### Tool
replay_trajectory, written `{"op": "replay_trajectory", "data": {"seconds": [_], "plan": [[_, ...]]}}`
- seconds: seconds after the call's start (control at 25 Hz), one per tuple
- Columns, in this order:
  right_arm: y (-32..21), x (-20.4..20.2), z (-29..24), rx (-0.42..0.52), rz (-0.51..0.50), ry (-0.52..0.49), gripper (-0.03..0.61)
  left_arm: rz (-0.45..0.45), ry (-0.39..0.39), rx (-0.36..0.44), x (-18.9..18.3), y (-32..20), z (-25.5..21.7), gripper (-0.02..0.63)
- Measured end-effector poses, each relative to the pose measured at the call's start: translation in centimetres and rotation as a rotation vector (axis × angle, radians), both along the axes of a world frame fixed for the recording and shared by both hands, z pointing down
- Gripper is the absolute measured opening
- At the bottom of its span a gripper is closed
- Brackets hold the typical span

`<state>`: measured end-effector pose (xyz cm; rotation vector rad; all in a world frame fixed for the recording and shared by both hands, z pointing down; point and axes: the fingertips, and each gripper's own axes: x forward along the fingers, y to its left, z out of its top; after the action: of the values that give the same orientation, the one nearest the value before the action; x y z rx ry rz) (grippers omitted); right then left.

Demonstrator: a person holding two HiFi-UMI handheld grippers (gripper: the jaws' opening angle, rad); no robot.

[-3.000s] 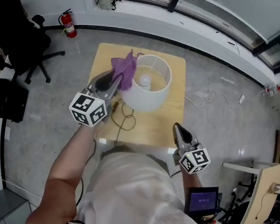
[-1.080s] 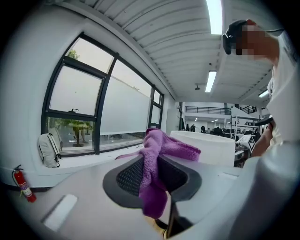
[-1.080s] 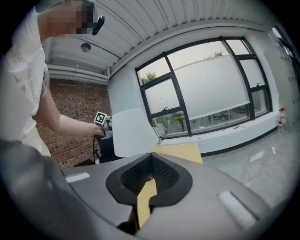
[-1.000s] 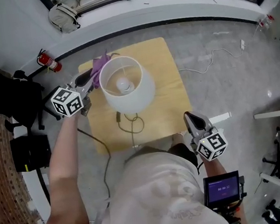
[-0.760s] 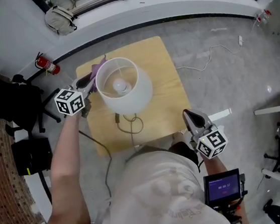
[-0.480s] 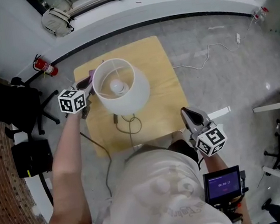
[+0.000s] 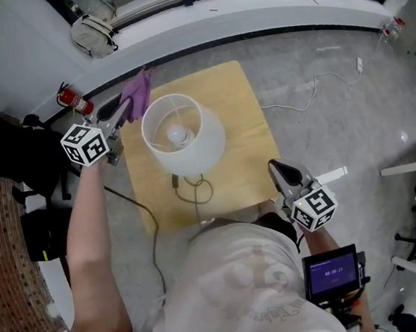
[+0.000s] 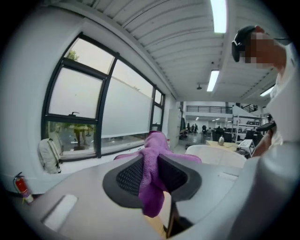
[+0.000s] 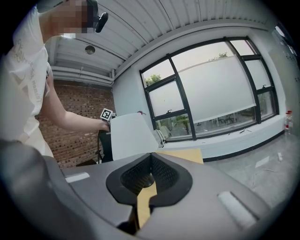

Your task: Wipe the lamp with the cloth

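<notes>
The left tool [image 7: 124,105] is pinching the purple cloth [image 7: 137,93]. In the left gripper view a fold is sitting between the two pads and hanging out below them, while the rest is bunching up past the tips. From the head view the cloth is hovering just beside the far left rim of the lamp [image 7: 185,134]. Whether it is touching the white shade cannot be told, since the shade is covering that side. The shade is also hiding the lamp's base and stem, leaving only the bulb [image 7: 179,133] showing inside it and a loop of cord [image 7: 196,191] trailing out on the table [image 7: 246,138].

The person's torso is cutting off the near edge of the table. The right tool [image 7: 276,168] is waiting there with its jaws pressed together and nothing between them. In the right gripper view the shade is screening the left tool's tips, with only its marker cube peeking out.
</notes>
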<state>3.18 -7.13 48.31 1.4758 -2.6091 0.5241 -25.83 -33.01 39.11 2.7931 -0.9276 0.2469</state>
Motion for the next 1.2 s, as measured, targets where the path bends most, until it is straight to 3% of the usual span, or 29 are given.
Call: {"op": "replay_trajectory", "data": {"seconds": [0.12, 0.24, 0.36, 0.68, 1.04, 1.2], "plan": [[-0.6, 0.2, -0.6, 0.002, -0.011, 0.001, 0.011, 0.142, 0.016, 0.032, 2.6, 0.6, -3.0, 0.095], [-0.8, 0.5, -0.5, 0.0, -0.007, 0.001, 0.011, 0.266, -0.048, 0.006, 4.7, 1.1, -2.3, 0.095], [-0.9, 1.3, -0.2, -0.007, 0.008, 0.004, 0.011, 0.324, -0.113, -0.027, 5.8, 1.2, -0.4, 0.095], [-0.9, 2.5, 0.7, -0.034, 0.041, 0.006, 0.011, 0.369, -0.282, -0.074, 6.9, -0.2, 5.2, 0.095], [-1.0, 4.1, 1.5, -0.069, 0.085, 0.013, 0.011, 0.388, -0.346, -0.198, 7.3, -1.8, 11.4, 0.095], [-0.8, 4.6, 1.6, -0.074, 0.098, 0.014, 0.011, 0.36, -0.426, -0.227, 7.1, -2.4, 14.2, 0.095]]}}
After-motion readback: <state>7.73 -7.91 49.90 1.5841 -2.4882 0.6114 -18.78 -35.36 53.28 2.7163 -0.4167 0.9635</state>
